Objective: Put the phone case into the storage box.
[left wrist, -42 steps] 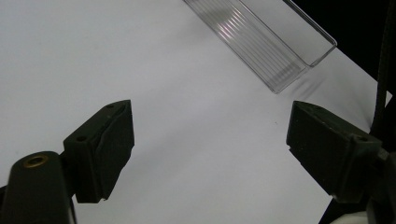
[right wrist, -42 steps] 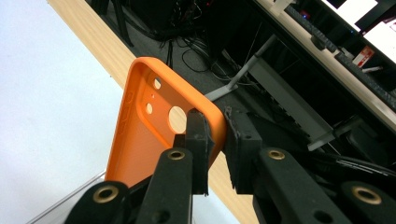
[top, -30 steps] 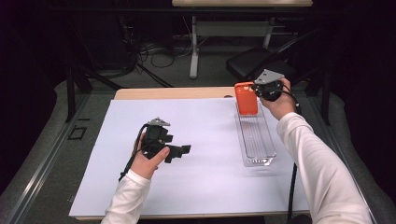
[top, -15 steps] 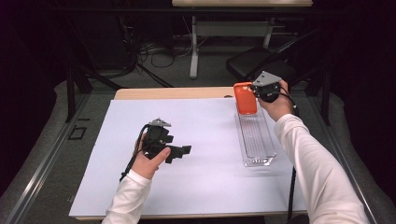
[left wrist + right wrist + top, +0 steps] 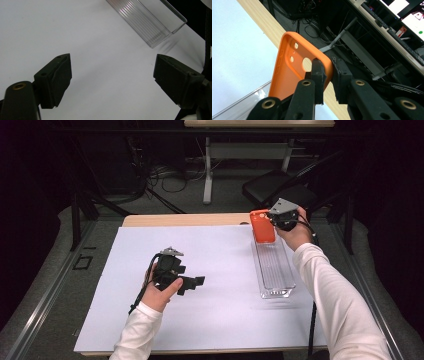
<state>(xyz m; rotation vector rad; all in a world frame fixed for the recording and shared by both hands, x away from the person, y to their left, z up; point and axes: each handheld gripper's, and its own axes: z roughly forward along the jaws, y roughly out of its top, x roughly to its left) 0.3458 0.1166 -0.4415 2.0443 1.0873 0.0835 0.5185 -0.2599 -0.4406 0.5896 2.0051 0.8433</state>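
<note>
Your right gripper (image 5: 272, 220) has its fingers clamped on the rim of the orange phone case (image 5: 262, 226), held upright over the far end of the clear tray (image 5: 275, 270); lower it squarely between the walls before letting go; your left gripper (image 5: 192, 282) hovers wide open, holding nothing, above the bench (image 5: 220, 320).

My left tool (image 5: 192, 282) hovers low near my side, forearm reaching in from below, jaws spread wide and empty. My right tool (image 5: 272, 217) is raised at the far edge, arm extended, jaws pinched nearly shut.
</note>
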